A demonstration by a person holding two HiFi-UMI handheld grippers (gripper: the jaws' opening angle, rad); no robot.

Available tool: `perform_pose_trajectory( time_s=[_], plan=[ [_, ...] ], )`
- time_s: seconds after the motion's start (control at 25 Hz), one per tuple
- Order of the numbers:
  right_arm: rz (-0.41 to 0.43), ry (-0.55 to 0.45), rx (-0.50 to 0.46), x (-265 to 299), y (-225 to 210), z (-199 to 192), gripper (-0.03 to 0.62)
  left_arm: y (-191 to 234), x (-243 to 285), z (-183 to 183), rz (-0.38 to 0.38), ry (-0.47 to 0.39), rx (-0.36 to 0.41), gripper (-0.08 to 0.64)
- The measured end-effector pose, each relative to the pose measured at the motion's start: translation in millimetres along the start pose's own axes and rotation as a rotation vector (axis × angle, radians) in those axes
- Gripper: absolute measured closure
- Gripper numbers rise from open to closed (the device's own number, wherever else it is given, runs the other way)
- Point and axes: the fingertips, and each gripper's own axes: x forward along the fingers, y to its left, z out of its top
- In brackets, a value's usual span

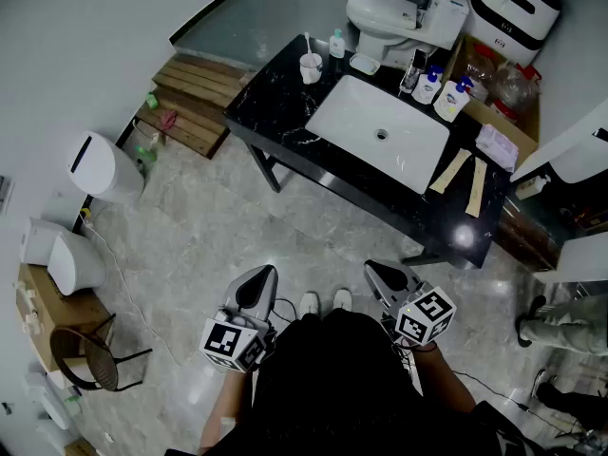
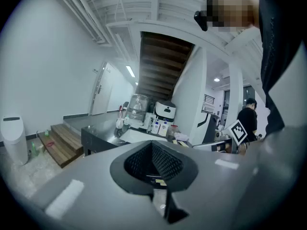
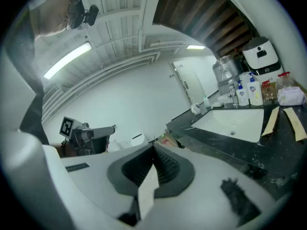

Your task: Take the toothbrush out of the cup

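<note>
A white cup [image 1: 311, 66] stands at the far left corner of the black counter [image 1: 285, 112], with a toothbrush [image 1: 307, 44] standing upright in it. The cup [image 2: 119, 123] appears small and distant in the left gripper view, and the cup [image 3: 195, 108] is equally far off in the right gripper view. My left gripper [image 1: 264, 274] and right gripper [image 1: 373, 268] are held close to my body, well short of the counter. Both point toward it, with their jaws pressed together and nothing between them.
A white sink [image 1: 380, 136] is set in the counter, with soap bottles [image 1: 439, 88] behind it and a toilet [image 1: 380, 15] beyond. Wooden steps [image 1: 190, 103] and a white bin [image 1: 100, 169] lie to the left. A chair [image 1: 85, 354] is at lower left, and a person [image 1: 560, 331] stands at right.
</note>
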Motion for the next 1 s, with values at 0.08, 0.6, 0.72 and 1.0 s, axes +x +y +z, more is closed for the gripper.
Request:
perform_pose_trajectory(
  time_s=[0.08,0.6,0.72,1.0],
  plan=[
    [-0.003,0.004,0.005,-3.8,-8.1,-1.2,0.578,-4.7,3.7,-0.7,0.005,0.006,-0.021,0.551],
    [0.073,-0.009,0.015,-9.7,-32.5,-8.2,0.578,-19.8,5.0,-6.8,0.101,0.008,-0.056,0.551],
    [0.078,0.001,0.019,-11.3,-35.5,-8.4,0.578,-16.7,2.1,-7.2,0.119,-0.005,-0.073,0.551],
    [0.059,0.024,0.009,-13.7,-52.8,-7.5,0.578,-11.6,13.3,1.8,0.134,-0.011,-0.019,0.551]
  ],
)
